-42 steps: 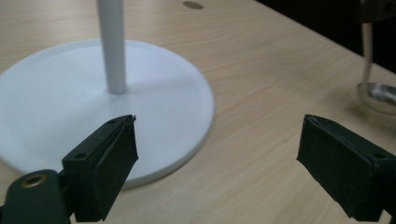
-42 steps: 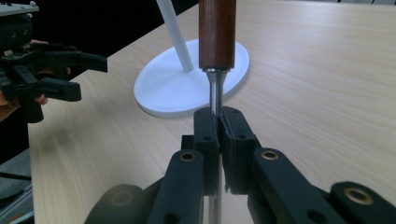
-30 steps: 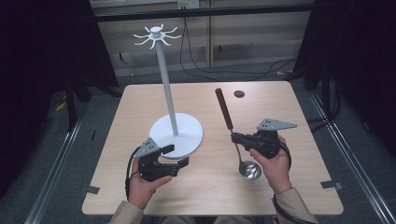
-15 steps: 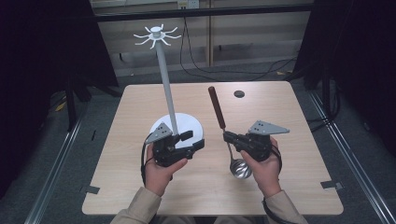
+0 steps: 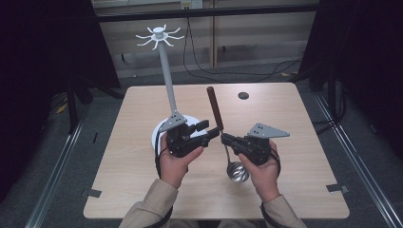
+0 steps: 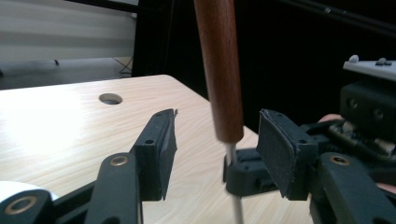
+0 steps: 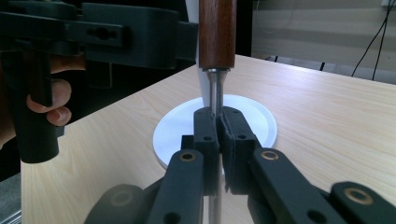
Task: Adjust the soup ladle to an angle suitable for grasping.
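From above, the right gripper (image 5: 223, 137) clamps the thin steel shaft of a metal ladle with a dark brown wooden handle (image 5: 215, 108), bowl low by the right hand, handle tilted up over the pale wooden table (image 5: 294, 156). The right gripper view shows its pads pinched on that shaft, the white round stand base (image 7: 252, 116) behind. The left gripper (image 6: 217, 154) has just been closing; its own view shows the handle between its pads, still untouched.

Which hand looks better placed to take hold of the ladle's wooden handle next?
Probably the left. Its hand-held gripper has open jaws either side of the brown wooden handle of the steel ladle, closing just now. The right hand-held gripper is already shut on the metal stem below.
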Motion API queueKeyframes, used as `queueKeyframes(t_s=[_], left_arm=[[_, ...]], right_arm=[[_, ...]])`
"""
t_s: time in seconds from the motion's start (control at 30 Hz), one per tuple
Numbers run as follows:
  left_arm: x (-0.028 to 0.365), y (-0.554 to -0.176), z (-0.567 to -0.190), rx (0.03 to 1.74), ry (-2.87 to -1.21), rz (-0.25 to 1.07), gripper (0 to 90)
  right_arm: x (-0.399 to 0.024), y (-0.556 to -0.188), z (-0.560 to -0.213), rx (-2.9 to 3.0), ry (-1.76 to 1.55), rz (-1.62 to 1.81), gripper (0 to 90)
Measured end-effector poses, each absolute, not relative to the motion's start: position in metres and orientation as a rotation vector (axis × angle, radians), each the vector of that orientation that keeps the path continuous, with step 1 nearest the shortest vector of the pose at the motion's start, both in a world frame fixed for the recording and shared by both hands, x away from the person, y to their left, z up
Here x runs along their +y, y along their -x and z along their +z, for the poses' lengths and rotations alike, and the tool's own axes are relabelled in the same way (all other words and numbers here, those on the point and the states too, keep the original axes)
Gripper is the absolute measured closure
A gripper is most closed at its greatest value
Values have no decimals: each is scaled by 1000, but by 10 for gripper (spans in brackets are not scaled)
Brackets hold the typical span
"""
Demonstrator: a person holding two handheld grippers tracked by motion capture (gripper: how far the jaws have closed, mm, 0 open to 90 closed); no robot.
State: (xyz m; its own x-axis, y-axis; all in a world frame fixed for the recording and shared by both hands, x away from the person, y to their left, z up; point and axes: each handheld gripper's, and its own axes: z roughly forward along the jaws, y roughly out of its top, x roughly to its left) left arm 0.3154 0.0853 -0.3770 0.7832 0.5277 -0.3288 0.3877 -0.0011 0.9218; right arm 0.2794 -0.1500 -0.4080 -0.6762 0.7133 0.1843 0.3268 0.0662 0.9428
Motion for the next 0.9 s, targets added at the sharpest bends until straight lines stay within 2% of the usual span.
queueKeyframes(t_s=[0.3, 0.57, 0.9], left_arm=[[79, -318, -378, 760, -1620, 124, 559], [79, -319, -376, 755, -1602, 113, 708], [75, -317, -370, 722, -1638, 144, 739]], right_arm=[[-140, -279, -409, 2016, -1028, 1648, 860], [-135, -278, -407, 1993, -1021, 1663, 860], [-134, -276, -407, 1967, -1030, 1674, 855]])
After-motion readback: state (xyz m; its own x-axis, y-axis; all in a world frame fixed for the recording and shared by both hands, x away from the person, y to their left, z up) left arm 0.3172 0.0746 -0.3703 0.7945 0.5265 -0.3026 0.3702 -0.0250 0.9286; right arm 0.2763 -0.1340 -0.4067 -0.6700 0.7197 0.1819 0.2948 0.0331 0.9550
